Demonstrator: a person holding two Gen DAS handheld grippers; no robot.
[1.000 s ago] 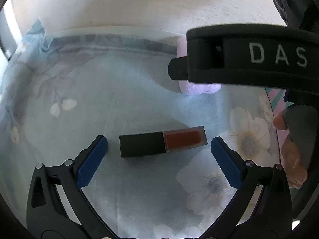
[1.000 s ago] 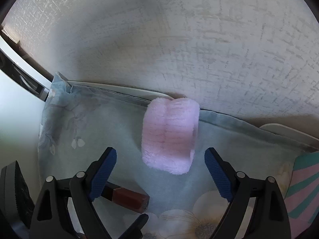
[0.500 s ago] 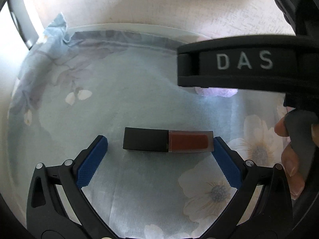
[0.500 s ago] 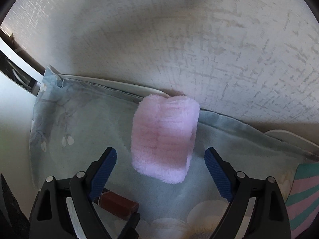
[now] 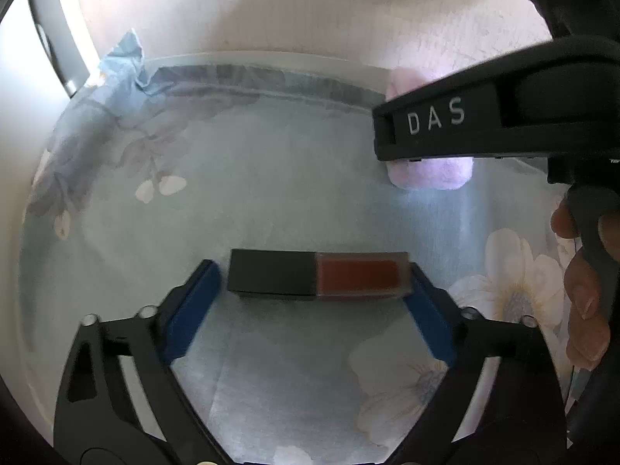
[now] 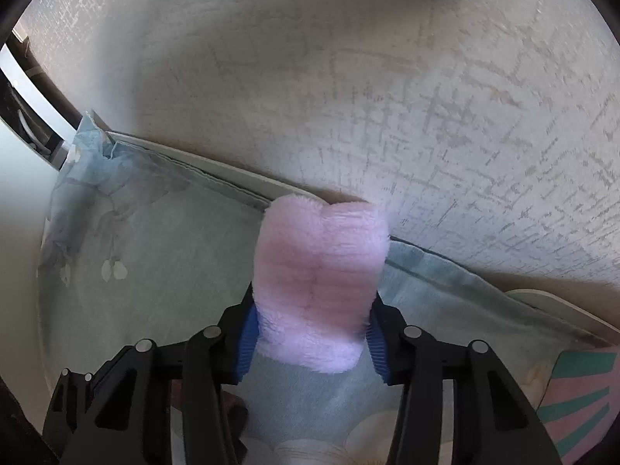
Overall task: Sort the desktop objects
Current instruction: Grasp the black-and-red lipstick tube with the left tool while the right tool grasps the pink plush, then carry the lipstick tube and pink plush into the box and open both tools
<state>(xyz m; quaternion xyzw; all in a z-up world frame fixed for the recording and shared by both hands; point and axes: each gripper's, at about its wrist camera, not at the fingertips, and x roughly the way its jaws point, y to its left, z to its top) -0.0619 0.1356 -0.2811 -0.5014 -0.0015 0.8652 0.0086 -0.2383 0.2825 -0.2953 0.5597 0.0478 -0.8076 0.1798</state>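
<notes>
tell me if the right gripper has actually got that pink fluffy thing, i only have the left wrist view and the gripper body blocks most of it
observer: Yes. In the right wrist view the right gripper has both blue pads pressed into the sides of the pink fluffy pad, near its lower end.
operator: is it off the cloth
observer: Its lower edge shows against the floral cloth; whether they touch, I cannot tell.
operator: anything on its right side
observer: A pink and teal striped item lies at the lower right, apart from the pad.
</notes>
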